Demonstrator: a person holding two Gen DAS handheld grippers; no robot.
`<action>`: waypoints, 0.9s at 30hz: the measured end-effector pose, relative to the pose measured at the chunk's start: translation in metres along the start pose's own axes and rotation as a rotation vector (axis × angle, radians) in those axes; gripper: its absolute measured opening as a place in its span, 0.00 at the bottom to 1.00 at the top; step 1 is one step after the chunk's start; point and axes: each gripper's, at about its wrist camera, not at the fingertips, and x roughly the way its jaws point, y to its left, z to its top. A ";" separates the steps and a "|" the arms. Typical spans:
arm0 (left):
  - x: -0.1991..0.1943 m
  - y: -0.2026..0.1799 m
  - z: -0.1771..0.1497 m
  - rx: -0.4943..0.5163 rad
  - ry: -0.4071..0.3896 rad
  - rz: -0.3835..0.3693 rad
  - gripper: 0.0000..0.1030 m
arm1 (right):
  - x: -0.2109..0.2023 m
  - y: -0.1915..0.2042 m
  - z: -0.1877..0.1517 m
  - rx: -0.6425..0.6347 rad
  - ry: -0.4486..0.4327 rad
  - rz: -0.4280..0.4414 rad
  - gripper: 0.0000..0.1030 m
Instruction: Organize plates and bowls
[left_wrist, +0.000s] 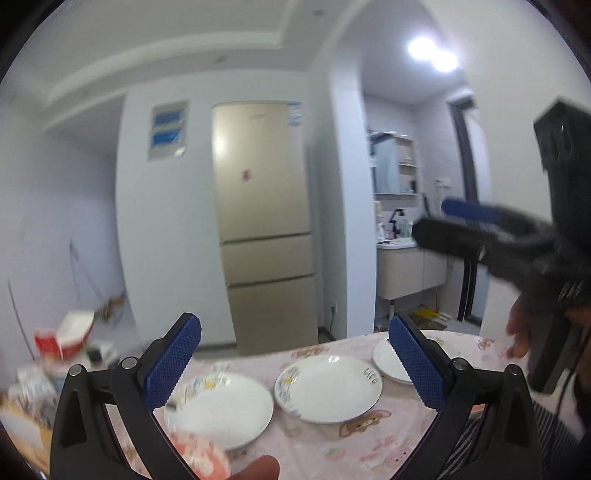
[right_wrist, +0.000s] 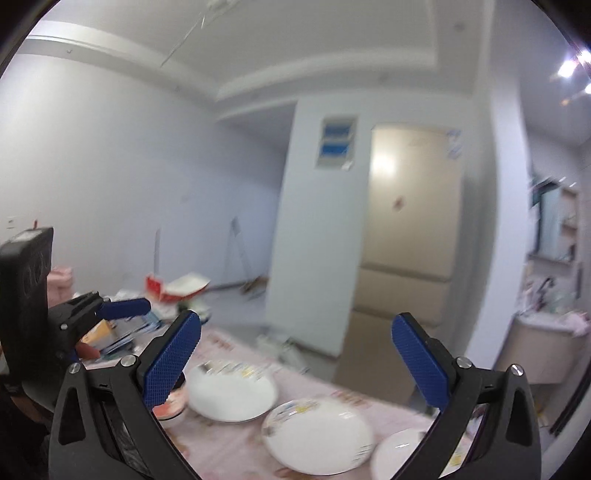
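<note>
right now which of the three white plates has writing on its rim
The middle plate, the one between the other two in the row. It shows dark lettering on its right rim; the left plate and right plate show none there.

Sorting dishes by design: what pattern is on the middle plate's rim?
The middle plate is white with yellow-and-blue cartoon drawings and dark lettering on its rim, clearest in the left wrist view.

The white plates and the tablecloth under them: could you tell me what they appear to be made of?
The white plates look like glazed ceramic or porcelain: glossy, with light reflections and printed cartoon decoration near the rim; melamine cannot be ruled out. The tablecloth looks like a soft, pink, matte printed fabric or vinyl sheet with bear patterns; blur leaves it open.
</note>
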 end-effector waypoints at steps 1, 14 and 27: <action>0.000 -0.008 0.003 0.015 -0.003 -0.011 1.00 | -0.011 -0.004 0.000 -0.001 -0.011 -0.016 1.00; 0.055 -0.114 0.014 0.102 0.134 -0.232 1.00 | -0.058 -0.088 -0.040 0.160 0.129 -0.145 1.00; 0.102 -0.131 0.007 -0.003 0.250 -0.312 1.00 | -0.081 -0.161 -0.080 0.304 0.251 -0.234 1.00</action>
